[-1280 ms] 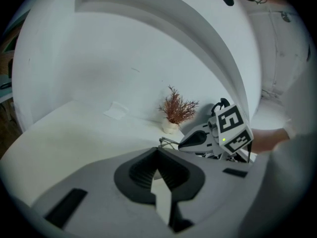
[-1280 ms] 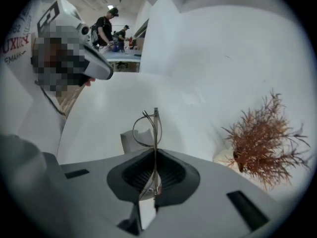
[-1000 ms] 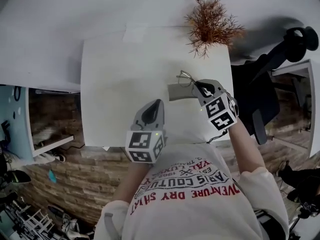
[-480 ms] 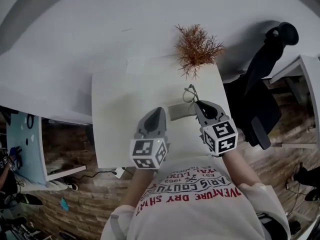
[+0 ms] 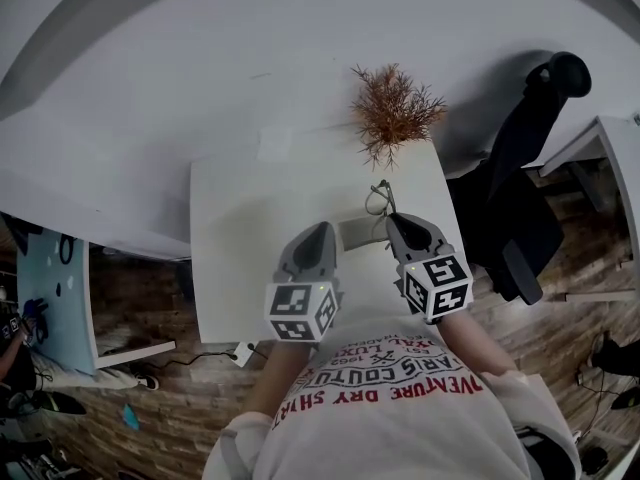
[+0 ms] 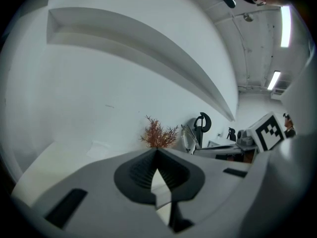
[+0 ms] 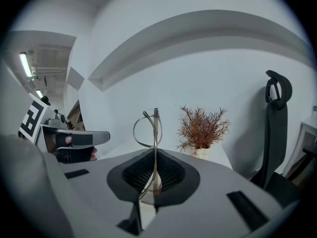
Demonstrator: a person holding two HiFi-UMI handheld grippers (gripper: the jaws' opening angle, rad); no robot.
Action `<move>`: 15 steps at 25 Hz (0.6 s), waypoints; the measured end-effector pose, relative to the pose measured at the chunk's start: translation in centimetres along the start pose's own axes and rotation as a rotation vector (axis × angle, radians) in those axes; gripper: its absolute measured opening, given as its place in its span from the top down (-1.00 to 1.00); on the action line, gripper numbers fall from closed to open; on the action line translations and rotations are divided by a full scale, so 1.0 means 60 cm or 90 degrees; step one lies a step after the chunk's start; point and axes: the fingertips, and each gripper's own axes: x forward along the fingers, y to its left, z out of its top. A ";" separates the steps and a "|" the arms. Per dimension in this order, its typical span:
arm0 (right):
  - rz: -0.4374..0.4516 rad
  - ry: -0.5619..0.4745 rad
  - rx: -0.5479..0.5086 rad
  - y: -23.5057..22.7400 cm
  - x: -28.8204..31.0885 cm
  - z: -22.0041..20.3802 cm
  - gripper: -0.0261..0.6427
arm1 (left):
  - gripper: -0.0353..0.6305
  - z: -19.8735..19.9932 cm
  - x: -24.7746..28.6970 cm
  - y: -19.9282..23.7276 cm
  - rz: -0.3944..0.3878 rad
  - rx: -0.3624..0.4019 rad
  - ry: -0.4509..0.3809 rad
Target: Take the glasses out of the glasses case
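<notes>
Main worry imo: the white tabletop (image 5: 250, 228) is a hard landing, and the flat grey glasses case (image 5: 355, 231) lies on it between the two grippers. The right gripper (image 7: 155, 155) is only pinching a thin bit of the wire-rimmed metal glasses (image 7: 147, 129), so any twist or easing could let the frame pivot, slip out or bend. Pose-wise it points forward over the case, with the glasses standing on edge past its tips and seemingly clear of the case. The left gripper (image 6: 157, 155) sits alongside, jaws closed tip to tip on nothing.

Head view steeply down over table (image 5: 270, 218), gripper views low and level; all share dried plant (image 5: 395, 108)
</notes>
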 end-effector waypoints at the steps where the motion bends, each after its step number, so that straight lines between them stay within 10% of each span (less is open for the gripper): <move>1: -0.001 -0.001 0.000 0.000 0.000 0.000 0.85 | 0.89 0.000 0.000 0.000 0.000 0.000 0.000; 15: 0.007 -0.001 -0.001 0.004 0.006 0.000 0.85 | 0.89 0.001 0.004 0.003 0.002 0.000 -0.001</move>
